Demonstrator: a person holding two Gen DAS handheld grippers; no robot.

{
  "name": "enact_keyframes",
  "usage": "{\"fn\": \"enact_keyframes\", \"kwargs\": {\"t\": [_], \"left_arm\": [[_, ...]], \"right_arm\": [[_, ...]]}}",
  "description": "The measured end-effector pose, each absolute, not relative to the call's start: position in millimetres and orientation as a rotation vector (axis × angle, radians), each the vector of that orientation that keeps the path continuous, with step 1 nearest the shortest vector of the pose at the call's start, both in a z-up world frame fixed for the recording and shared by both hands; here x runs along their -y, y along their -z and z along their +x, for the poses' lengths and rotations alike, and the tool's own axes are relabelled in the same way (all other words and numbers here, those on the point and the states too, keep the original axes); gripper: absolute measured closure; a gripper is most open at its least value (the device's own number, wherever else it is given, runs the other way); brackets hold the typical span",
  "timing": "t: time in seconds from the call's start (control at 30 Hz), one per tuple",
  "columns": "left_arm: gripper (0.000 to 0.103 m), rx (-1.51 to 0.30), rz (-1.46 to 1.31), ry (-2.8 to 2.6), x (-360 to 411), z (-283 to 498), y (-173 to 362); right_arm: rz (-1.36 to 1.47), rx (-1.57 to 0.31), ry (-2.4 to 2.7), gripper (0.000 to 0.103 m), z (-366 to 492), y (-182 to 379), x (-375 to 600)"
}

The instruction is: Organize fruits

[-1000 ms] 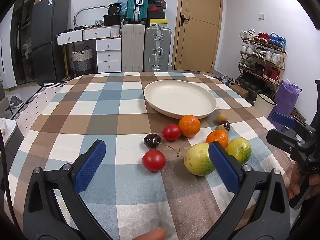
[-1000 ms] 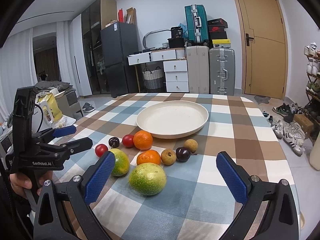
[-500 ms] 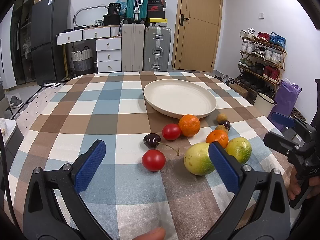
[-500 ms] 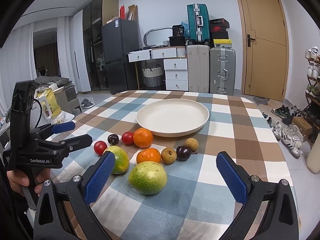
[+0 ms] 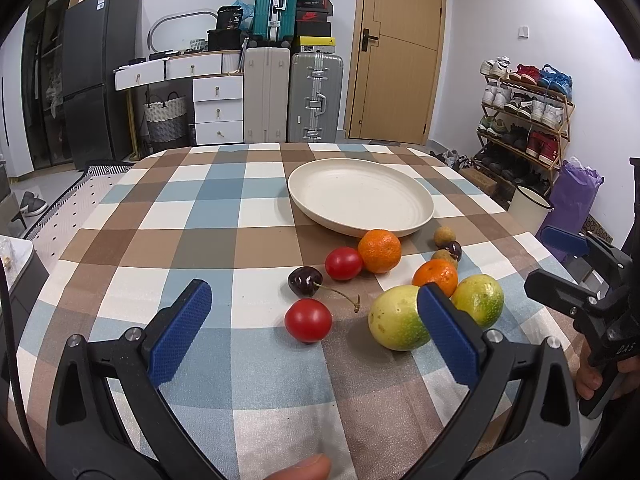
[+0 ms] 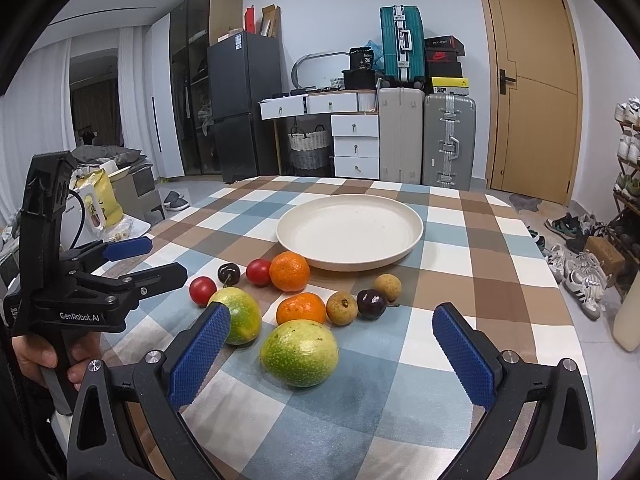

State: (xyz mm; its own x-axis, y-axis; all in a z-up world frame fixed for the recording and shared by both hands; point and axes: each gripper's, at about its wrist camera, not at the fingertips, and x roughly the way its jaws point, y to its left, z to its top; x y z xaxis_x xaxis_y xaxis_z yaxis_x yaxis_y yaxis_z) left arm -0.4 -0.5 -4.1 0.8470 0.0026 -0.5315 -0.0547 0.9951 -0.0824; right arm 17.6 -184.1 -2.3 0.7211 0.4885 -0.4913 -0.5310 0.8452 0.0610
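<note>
Barely anything has shifted over the last sec: we hold the left gripper (image 5: 312, 328) and right gripper (image 6: 332, 344) low over the checked table (image 5: 208, 216), both w/ jaws spread wide & empty; the right one has edged slightly closer. All fruits (image 6: 298, 352) sit loose in front of the plate (image 5: 360, 196), which is bare, so sorting hasn't begun
</note>
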Motion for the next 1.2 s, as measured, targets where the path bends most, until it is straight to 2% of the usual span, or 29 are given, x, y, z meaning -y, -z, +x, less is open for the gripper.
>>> {"fn": "enact_keyframes", "kwargs": {"t": [0.87, 1.2], "left_arm": [[0.001, -0.58, -0.078, -0.01, -5, -1, 14], [0.001, -0.636, -0.091, 0.043, 3, 6, 15]], "right_arm": [[-0.094, -0.542, -0.532, 0.0, 20, 3, 186], [-0.102, -0.615, -0.526, 0.0, 31, 9, 181]]}}
